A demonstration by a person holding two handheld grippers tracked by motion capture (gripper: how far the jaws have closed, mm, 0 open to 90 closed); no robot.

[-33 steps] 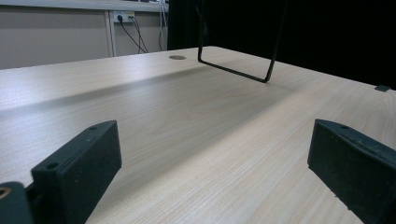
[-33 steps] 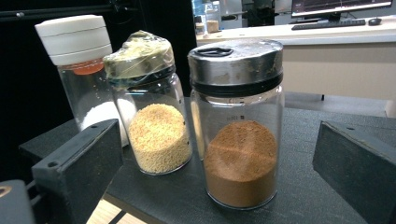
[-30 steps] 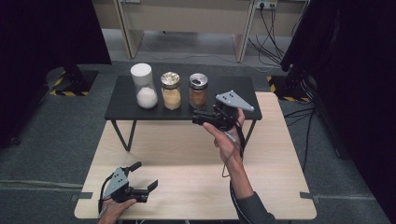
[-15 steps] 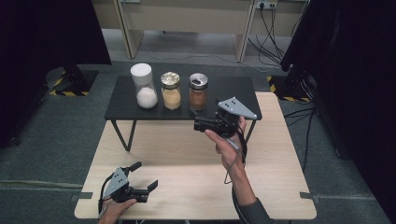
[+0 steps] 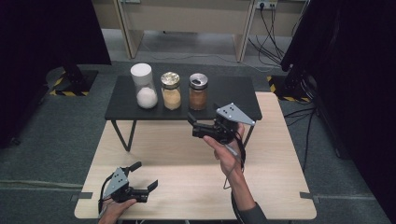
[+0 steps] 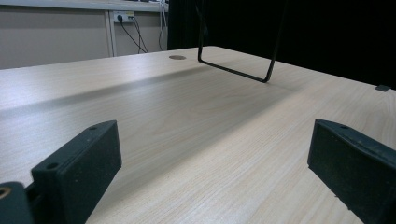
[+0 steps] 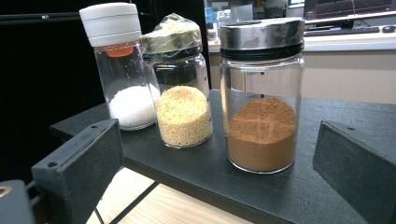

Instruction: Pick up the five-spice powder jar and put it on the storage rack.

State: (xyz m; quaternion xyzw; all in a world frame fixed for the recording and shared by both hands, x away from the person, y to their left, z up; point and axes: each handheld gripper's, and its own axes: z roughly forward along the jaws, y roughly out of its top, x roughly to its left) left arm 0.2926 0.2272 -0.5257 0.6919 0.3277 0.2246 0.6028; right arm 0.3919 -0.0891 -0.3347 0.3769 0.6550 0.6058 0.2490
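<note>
High view looking down on surface (image 5: 187, 172); left gripper view skimming low across it; right gripper view close on jars (image 7: 261, 93), shared from above

You will find nothing readable here: the jar with brown powder (image 7: 261, 93) bears only faint, illegible markings on its glass.

— You see the left jar (image 7: 122, 65): white cap, white grains; the middle jar (image 7: 180, 84): yellow grains.

— And your right jar (image 7: 262, 95): silver lid, reddish-brown powder; black shelf (image 5: 233, 93); pale wood-grain table (image 5: 187, 177).
</note>
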